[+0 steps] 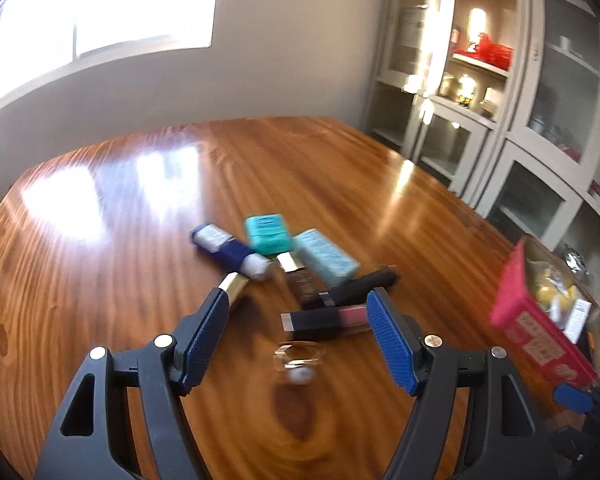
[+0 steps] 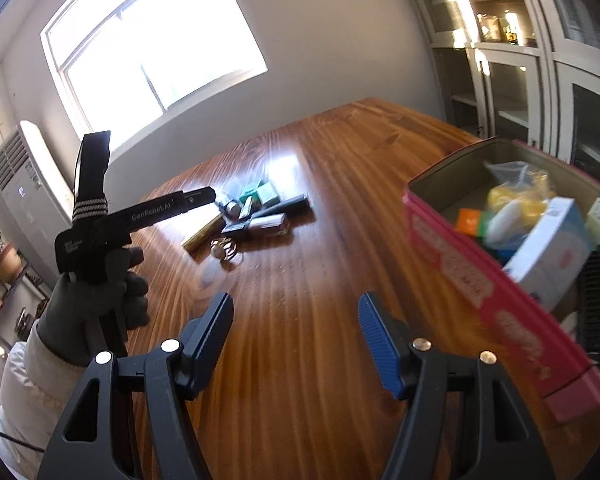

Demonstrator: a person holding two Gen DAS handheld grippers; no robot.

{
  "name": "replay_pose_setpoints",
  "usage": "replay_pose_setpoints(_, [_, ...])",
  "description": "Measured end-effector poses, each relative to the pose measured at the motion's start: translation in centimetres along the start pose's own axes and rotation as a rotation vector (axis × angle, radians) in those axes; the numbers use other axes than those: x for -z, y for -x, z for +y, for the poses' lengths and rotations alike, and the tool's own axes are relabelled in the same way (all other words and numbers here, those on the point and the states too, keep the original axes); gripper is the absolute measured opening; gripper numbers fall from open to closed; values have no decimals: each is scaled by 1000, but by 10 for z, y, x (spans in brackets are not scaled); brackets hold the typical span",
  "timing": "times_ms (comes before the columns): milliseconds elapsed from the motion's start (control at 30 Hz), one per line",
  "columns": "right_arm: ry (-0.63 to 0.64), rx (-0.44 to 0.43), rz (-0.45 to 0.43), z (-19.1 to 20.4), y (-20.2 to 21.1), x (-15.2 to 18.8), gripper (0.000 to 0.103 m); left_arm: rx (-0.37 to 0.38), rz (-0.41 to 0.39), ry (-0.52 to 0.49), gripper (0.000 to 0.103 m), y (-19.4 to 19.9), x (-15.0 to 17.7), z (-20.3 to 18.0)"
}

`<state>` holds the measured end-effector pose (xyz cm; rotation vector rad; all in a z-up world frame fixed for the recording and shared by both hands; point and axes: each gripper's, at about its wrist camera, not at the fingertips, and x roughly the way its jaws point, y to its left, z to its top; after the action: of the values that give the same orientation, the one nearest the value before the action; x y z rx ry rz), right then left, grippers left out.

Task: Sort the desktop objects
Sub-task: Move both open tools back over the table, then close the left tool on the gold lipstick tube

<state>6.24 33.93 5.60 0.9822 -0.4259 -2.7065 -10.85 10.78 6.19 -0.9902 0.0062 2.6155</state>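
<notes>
left gripper (image 1: pixel 298 308) wide open, empty – pink lip gloss (image 1: pixel 326 317) lies crosswise just ahead btwn its jaws; right gripper (image 2: pixel 296 314) open, empty, farther off by the tin (image 2: pixel 480 292).

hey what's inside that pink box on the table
The pink box holds a white carton, a yellow bag and an orange item. Whatever lies beneath them is covered.

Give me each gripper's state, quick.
Left gripper: open, holding nothing, above the cosmetics pile.
Right gripper: open, empty, beside the pink box.
</notes>
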Motion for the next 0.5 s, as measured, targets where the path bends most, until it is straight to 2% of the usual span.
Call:
replay_pose_setpoints(167, [9, -6, 22, 8, -13, 1, 69, -26, 32, 14, 75, -15, 5, 19])
replay_pose_setpoints(500, [27, -12, 54, 15, -32, 0, 69, -20, 91, 46, 75, -41, 10, 44])
